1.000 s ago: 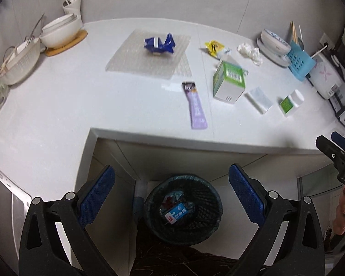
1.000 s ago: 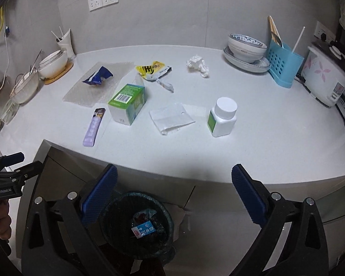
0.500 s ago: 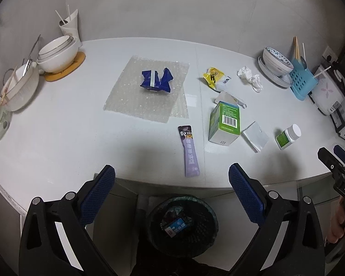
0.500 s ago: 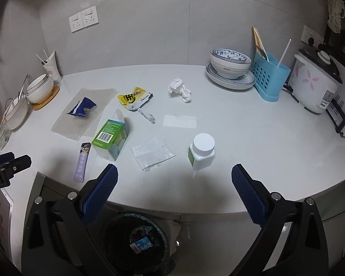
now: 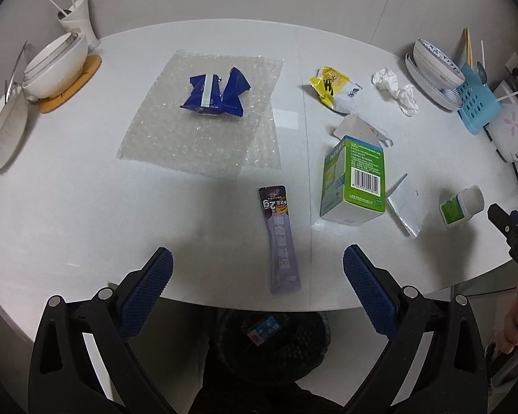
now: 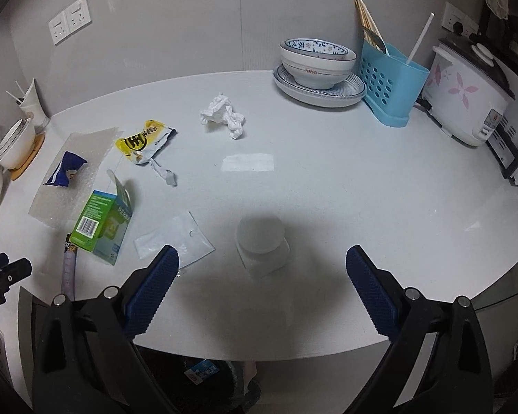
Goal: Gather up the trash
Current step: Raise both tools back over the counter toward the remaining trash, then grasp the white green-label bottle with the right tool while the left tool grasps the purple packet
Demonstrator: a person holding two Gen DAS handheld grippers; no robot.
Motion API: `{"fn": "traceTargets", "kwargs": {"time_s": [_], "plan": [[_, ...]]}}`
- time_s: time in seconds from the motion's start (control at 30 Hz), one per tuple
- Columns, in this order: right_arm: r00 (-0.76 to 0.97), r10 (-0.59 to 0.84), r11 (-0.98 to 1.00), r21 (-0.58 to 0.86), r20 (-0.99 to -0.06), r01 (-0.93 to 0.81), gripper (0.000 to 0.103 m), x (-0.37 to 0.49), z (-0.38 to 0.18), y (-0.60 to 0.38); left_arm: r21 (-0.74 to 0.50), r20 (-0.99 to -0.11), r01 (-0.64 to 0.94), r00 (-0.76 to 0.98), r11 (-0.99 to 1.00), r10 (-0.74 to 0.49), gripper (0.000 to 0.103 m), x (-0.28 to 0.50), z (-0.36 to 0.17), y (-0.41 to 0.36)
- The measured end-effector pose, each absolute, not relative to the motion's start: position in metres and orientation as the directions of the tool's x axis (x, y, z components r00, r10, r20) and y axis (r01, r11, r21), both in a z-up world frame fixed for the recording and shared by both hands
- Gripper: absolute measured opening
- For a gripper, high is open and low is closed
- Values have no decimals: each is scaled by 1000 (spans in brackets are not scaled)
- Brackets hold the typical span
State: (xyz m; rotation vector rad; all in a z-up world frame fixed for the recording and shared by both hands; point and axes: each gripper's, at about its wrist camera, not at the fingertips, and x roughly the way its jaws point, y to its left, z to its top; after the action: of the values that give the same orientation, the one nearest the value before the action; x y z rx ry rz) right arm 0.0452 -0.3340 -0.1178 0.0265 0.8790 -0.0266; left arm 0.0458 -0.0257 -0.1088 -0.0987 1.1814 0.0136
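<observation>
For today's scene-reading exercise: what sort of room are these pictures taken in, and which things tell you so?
Most likely a home kitchen counter: a rice cooker, stacked bowls and a blue utensil holder with chopsticks stand along the wall.

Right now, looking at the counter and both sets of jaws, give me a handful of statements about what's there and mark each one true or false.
1. The blue wrapper lies on the bubble wrap sheet. True.
2. The left gripper is shut on the purple sachet. False: its jaws stand open and empty, and the sachet lies flat on the counter.
3. The green box has its top flap open. True.
4. The white bottle lies beside the rice cooker. False: it stands far from it, just ahead of the open right gripper.
5. The trash bin is empty. False: it holds a blue-labelled packet.
</observation>
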Motion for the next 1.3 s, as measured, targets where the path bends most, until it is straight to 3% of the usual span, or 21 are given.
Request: {"fn": "traceTargets", "kwargs": {"time_s": [0.2,0.23,0.37,0.47,0.6,0.67,0.7,0.73,0.83,1.3], "plan": [[612,-17,998,24,-791,59,78,64,-129,-340,-42,-948,-44,318,998,-26,95,65,-136,-36],[606,-13,998,30,-795,62,71,66,-131,-341,-37,-950,-41,310,998,-23,95,67,-139,-37],[591,-1,997,45,-807,64,61,73,-134,-342,-23,-963,-37,267,999,-12,86,73,-155,-42],[589,-2,997,43,-808,63,54,74,-135,-342,-17,-972,-35,235,999,-8,70,75,-165,-43],[586,-13,998,27,-811,58,52,77,-136,-340,-33,-980,-41,196,999,-25,47,77,-174,-45],[582,-13,998,22,-813,53,52,78,-137,-339,-5,-980,-30,200,1000,1,33,77,-174,-49],[582,-17,999,16,-813,52,52,78,-138,-337,1,-980,-25,201,1000,6,20,77,-173,-50],[582,-22,999,10,-813,51,52,79,-138,-337,7,-980,-22,197,1000,12,19,78,-173,-51],[571,-21,999,4,-820,43,35,81,-141,-334,-12,-979,-33,203,999,-5,11,77,-172,-48],[608,-8,998,33,-794,57,35,74,-123,-337,-36,-949,-14,313,999,-29,9,76,-130,-46]]}}
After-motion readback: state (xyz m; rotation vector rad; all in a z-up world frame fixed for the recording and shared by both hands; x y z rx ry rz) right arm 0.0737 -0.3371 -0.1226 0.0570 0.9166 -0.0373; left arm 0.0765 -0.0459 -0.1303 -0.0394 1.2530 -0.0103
